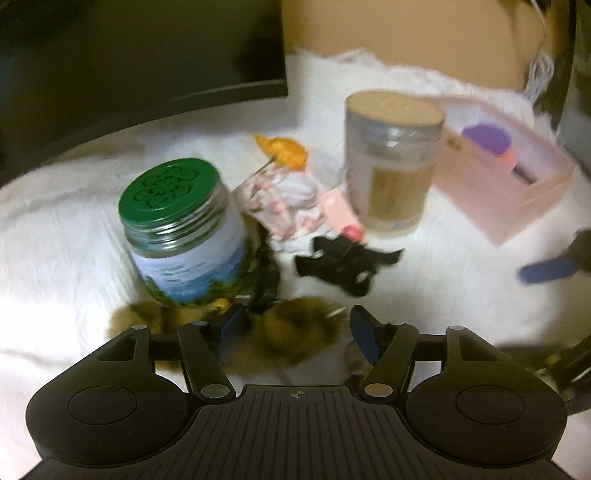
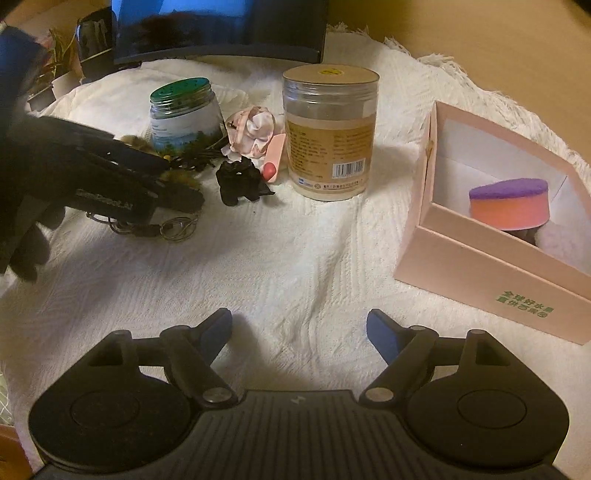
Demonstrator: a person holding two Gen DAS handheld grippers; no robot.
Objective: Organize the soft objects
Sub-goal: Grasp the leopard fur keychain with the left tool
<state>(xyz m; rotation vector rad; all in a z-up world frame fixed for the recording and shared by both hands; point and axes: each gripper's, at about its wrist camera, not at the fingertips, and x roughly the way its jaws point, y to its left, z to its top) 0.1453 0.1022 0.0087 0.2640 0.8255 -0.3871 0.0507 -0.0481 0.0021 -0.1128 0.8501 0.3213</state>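
A brown furry pom-pom (image 1: 286,326) lies on the white cloth between the open jaws of my left gripper (image 1: 295,326), which stand on either side of it. In the right wrist view the left gripper (image 2: 173,184) covers most of the pom-pom (image 2: 181,177). A black cloth piece (image 1: 345,264) (image 2: 240,181) and a pink-white scrunchie (image 1: 286,201) (image 2: 253,127) lie between the jars. The pink box (image 2: 480,254) (image 1: 517,188) at right holds a purple-topped orange sponge (image 2: 508,205). My right gripper (image 2: 299,332) is open and empty above bare cloth.
A green-lidded jar (image 1: 181,229) (image 2: 184,114) stands just left of the pom-pom. A tall clear canister (image 1: 391,158) (image 2: 330,133) stands at centre. An orange flower (image 1: 284,151), a pink tube (image 2: 275,157), metal key rings (image 2: 173,229) and a dark monitor (image 2: 218,29) are also around.
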